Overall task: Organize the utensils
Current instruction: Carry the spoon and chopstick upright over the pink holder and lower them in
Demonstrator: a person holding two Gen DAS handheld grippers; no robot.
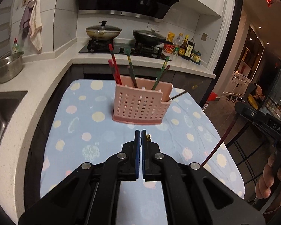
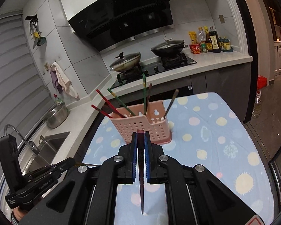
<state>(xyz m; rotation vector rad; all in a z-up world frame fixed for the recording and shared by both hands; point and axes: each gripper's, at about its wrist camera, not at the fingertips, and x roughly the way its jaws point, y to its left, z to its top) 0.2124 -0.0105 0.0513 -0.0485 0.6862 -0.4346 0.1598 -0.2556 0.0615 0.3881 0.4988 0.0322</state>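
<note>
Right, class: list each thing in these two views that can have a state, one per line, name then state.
left gripper: shut on a thin chopstick.
right gripper: shut on a dark red chopstick, tip hanging down.
pink holder: upright on the spotted cloth, chopsticks leaning inside.
left wok: lid on.
right wok: lid on.
steel bowl: upright beside the sink.

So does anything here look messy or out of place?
Mostly tidy. The chopsticks in the pink holder splay at different angles, and one thin utensil pokes sideways out of its low end. Nothing looks spilled or broken.
</note>
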